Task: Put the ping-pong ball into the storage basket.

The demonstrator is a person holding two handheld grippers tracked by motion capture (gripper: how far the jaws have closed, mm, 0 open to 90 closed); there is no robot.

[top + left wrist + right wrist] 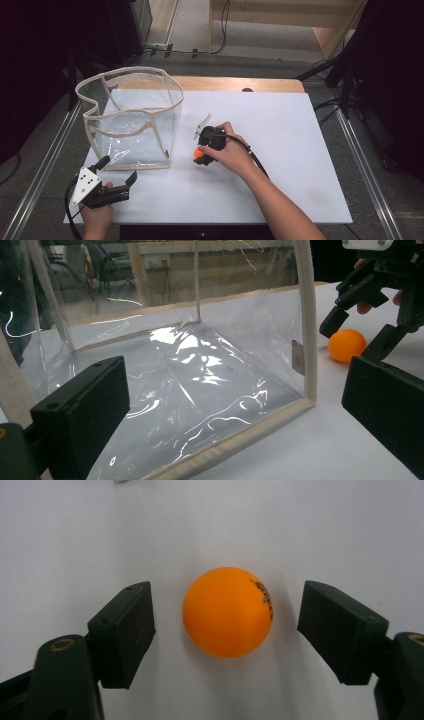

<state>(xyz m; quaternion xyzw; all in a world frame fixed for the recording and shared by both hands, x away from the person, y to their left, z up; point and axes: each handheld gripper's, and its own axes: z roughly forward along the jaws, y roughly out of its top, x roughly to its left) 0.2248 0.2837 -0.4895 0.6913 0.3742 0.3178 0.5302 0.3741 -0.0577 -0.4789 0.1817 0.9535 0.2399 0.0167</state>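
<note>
An orange ping-pong ball (pixel 198 152) (pixel 227 612) (pixel 346 345) lies on the white sheet (pixel 285 150), just right of the clear bag. My right gripper (pixel 202 156) (pixel 225 625) points down over it, jaws on either side of the ball with a gap at each pad, open and not touching it. A clear plastic bag (pixel 135 132) (pixel 200 365) with cream trim stands upright and open-topped at the left. My left gripper (pixel 119 169) (pixel 232 410) rests open near the front left edge, facing the bag's front wall, nothing between its jaws.
The white sheet covers most of a wooden table (pixel 225 83). A small clear scrap (pixel 202 122) lies just behind the right hand. Metal rails (pixel 370 165) run along both sides of the table, with dark equipment beyond.
</note>
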